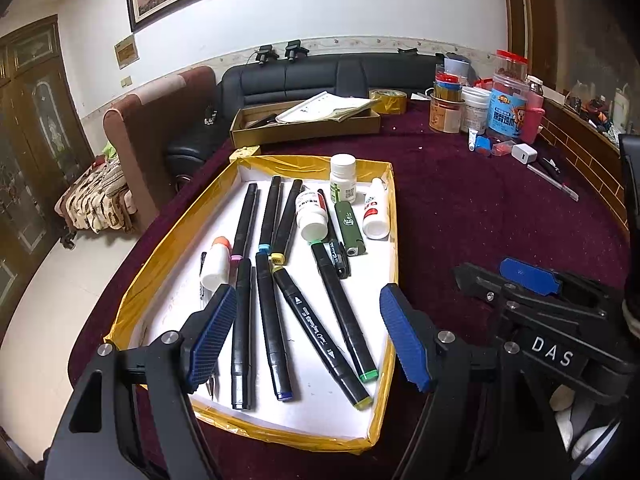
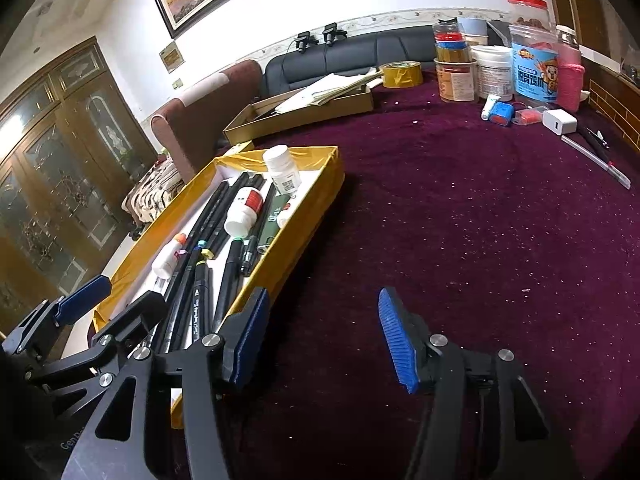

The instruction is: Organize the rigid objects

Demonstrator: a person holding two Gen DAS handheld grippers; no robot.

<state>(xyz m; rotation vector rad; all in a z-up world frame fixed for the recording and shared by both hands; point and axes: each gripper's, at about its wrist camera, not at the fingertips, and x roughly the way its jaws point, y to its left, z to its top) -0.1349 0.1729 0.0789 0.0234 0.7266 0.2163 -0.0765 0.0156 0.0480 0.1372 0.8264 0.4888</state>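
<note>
A yellow-rimmed white tray on the maroon table holds several black markers, white bottles, a small glue bottle and a green lighter. My left gripper is open and empty, hovering over the tray's near end, above the markers. My right gripper is open and empty over bare cloth, just right of the tray. The right gripper also shows in the left wrist view, and the left gripper in the right wrist view.
A cardboard box with papers sits behind the tray, a tape roll beside it. Jars and tubs cluster at the back right, with a white charger and pens. Maroon cloth spreads right of the tray.
</note>
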